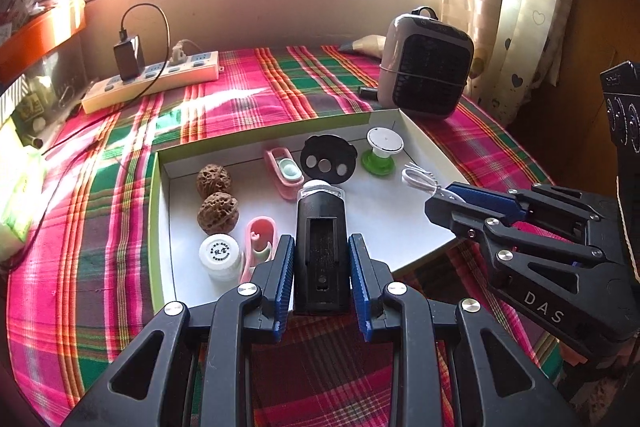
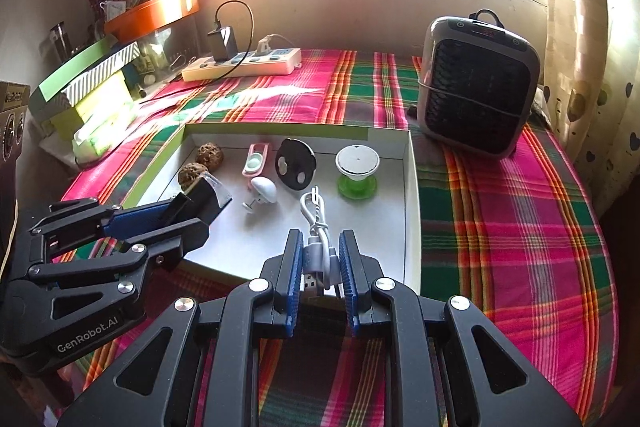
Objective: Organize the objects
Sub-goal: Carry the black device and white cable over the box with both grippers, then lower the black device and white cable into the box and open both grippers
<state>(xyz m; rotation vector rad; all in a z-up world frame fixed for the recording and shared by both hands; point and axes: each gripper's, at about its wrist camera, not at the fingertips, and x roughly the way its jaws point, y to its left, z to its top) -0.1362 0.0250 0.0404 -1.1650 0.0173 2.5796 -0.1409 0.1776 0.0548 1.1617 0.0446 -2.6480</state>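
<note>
A shallow white tray [image 1: 420, 135] with green edging lies on the plaid cloth. My left gripper [image 1: 322, 255] is shut on a black block with a clear cap [image 1: 320, 247], held over the tray's near edge; it shows from the side in the right wrist view [image 2: 200, 197]. My right gripper [image 2: 319, 251] is shut on a coiled white USB cable [image 2: 318, 231] over the tray's near right part; the cable also shows in the left wrist view [image 1: 420, 179]. The tray holds two walnuts [image 1: 214, 181], pink cases [image 1: 284, 171], a black disc [image 1: 328, 159] and a green-and-white stand [image 1: 382, 151].
A small heater [image 2: 476, 87] stands behind the tray's right corner. A power strip [image 2: 244, 67] with a charger lies at the back. Boxes [image 2: 88, 95] and an orange tray [image 2: 152, 13] are stacked at the left. A white jar [image 1: 220, 255] sits in the tray's near left.
</note>
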